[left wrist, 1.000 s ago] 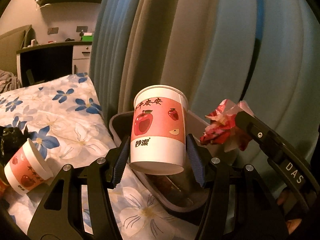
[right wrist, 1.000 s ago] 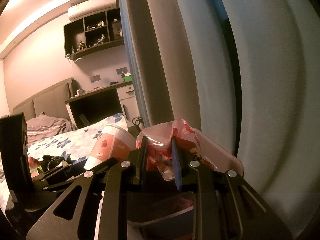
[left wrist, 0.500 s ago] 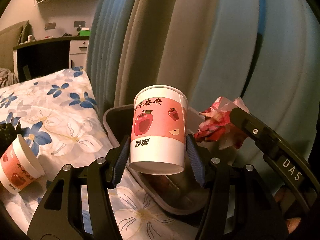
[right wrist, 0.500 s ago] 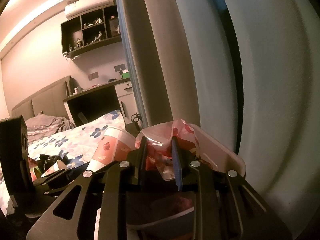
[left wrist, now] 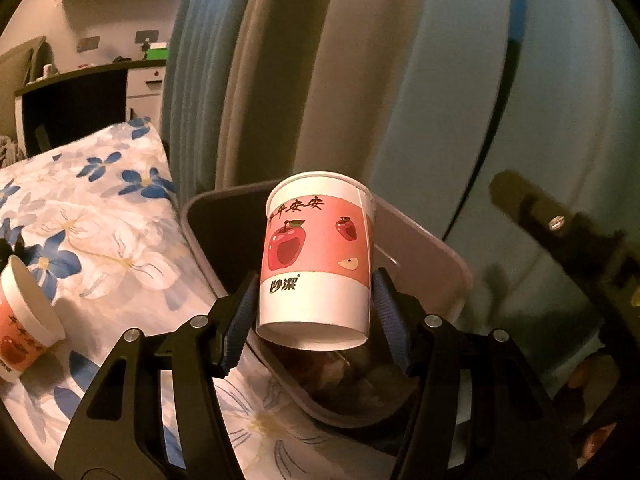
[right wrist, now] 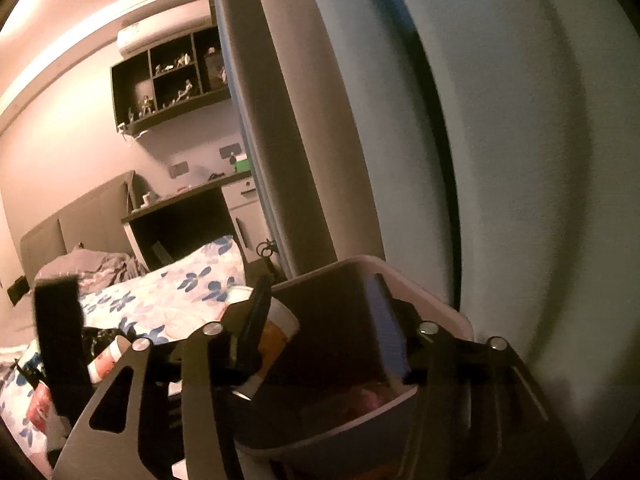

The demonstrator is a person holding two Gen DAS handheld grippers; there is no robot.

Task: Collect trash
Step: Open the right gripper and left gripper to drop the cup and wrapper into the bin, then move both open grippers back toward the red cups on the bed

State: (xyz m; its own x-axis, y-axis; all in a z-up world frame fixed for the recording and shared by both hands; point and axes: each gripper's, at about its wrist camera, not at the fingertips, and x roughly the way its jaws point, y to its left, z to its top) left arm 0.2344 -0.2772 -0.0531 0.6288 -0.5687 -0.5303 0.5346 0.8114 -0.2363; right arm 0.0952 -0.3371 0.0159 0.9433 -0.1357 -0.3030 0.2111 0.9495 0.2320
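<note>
Right now I'm holding a paper cup point(left wrist: 318, 258) in my left gripper point(left wrist: 316, 312), blue pads point(left wrist: 390, 326) pressing on both sides of its lower half. Cup is upright, tilting slightly, with apple print on a pink band. It's hanging over the near rim of the trash bin point(left wrist: 424, 256), which is sitting just beside the edge of the flowered bedspread point(left wrist: 108, 248), against the curtain point(left wrist: 360, 80). Some pinkish trash point(right wrist: 362, 398) is lying in the bottom of the bin, too dim and blurred to identify.

My right gripper point(right wrist: 322, 322) is spread wide with nothing between the fingers, hovering over the bin opening. From the right wrist view I'm seeing the held cup point(right wrist: 276, 322) partly behind my left finger.

A second cup point(left wrist: 22, 320) with the same print is lying tipped on the bedspread, well apart from the bin. Something black and crumpled point(right wrist: 100, 338) is lying near it; can't tell what it is.
</note>
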